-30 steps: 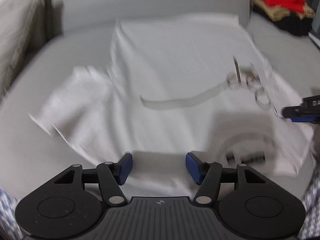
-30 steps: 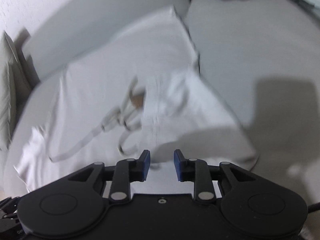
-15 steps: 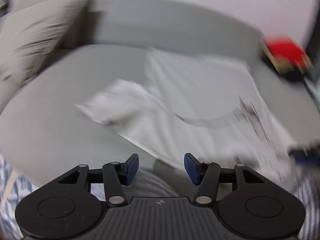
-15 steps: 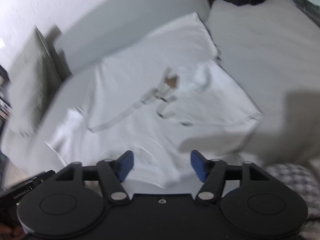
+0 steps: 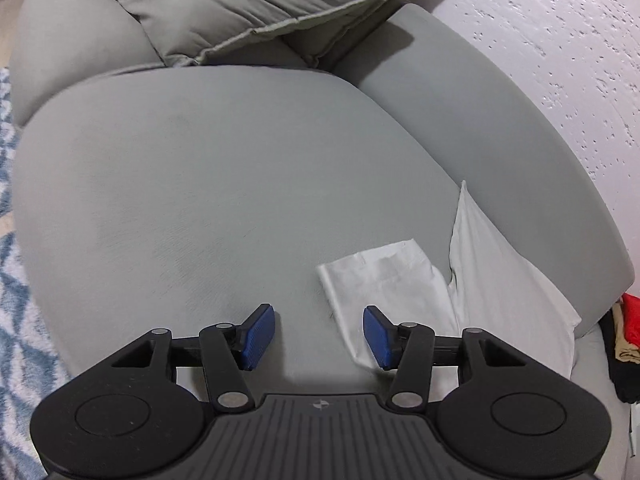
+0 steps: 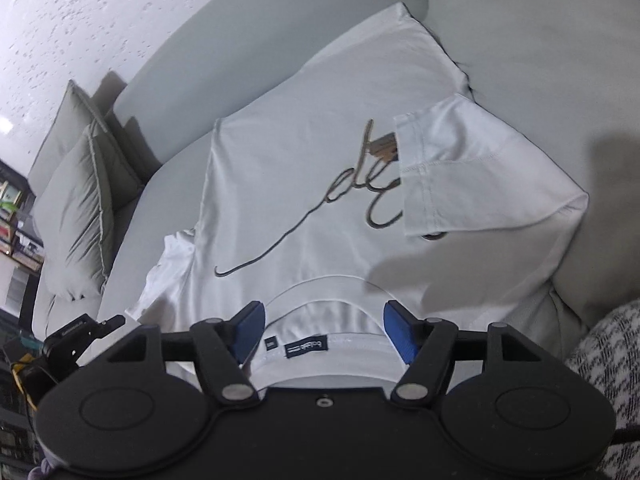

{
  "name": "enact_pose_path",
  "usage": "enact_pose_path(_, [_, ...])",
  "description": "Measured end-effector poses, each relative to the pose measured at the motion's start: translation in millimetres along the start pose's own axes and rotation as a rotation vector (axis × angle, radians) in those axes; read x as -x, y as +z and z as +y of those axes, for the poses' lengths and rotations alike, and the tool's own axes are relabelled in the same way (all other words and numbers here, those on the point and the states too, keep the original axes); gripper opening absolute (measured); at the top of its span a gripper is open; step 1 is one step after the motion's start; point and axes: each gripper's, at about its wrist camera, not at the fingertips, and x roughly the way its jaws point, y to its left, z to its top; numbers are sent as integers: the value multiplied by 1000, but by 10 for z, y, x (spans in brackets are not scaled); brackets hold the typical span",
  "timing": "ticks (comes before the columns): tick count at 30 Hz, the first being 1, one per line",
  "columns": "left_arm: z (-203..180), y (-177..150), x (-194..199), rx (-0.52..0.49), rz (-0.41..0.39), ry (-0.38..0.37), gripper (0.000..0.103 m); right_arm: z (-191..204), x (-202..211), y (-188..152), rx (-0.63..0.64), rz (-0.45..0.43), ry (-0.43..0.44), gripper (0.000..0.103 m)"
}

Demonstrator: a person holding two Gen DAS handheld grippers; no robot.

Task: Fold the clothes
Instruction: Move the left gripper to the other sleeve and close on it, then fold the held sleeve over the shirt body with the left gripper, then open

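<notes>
Here the white T-shirt (image 6: 320,184) lies spread on the grey sofa seat (image 5: 224,184), print side up, collar (image 6: 320,304) nearest the right gripper (image 6: 322,330). One sleeve (image 6: 472,168) is folded in over the script print (image 6: 320,208); the other sleeve (image 5: 384,280) lies flat off the shirt's side. Right fingers stand wide apart above the collar, gripping nothing. Left gripper (image 5: 318,338) hangs over bare seat just beside that flat sleeve; its fingers are closing with nothing between them. Grey cushions (image 5: 256,4) rest against the sofa's corner.
</notes>
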Motion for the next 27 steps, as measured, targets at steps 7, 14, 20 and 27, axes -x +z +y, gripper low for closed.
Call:
enact_pose_path(7, [-34, 88, -231, -57, 54, -29, 42, -83, -29, -3, -27, 7, -25, 66])
enact_pose_path(14, [-131, 155, -267, -134, 52, 44, 1, -195, -12, -13, -60, 17, -14, 67])
enact_pose_path(20, [-372, 154, -12, -215, -35, 72, 0, -304, 46, -23, -91, 2, 15, 67])
enact_pose_path(27, [-1371, -185, 307, -600, -202, 56, 0, -482, 89, -36, -132, -8, 59, 67])
